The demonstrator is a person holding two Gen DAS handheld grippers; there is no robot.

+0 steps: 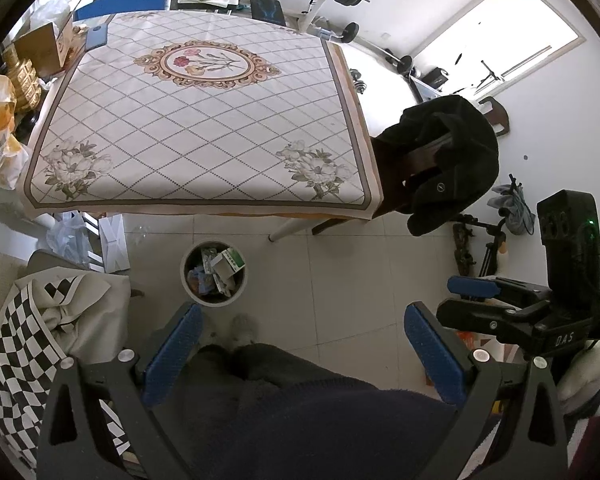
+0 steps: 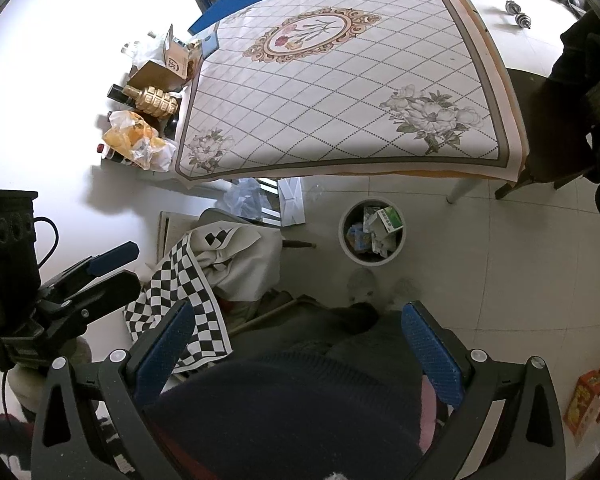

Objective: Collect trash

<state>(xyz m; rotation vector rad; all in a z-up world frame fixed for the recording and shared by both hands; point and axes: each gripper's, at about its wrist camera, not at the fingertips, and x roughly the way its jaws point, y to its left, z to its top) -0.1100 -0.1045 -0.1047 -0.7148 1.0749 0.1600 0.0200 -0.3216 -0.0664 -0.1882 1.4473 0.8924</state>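
Observation:
A white round trash bin (image 1: 213,277) stands on the tiled floor in front of the table; it holds a green-and-white box and several crumpled wrappers. It also shows in the right wrist view (image 2: 372,232). My left gripper (image 1: 302,320) is open and empty, held high above the person's lap, nearer than the bin. My right gripper (image 2: 300,314) is open and empty, also above the lap. The right gripper shows in the left wrist view (image 1: 480,292), and the left gripper in the right wrist view (image 2: 112,268). The table (image 1: 204,120) with a flowered cloth shows no loose trash.
A chair with a checkered cloth (image 2: 204,280) stands left of the bin. A chair draped with a black coat (image 1: 448,160) is right of the table. Boxes, a gold bottle and yellow bags (image 2: 140,140) lie left of the table. Orange cartons (image 2: 592,396) sit at the lower right.

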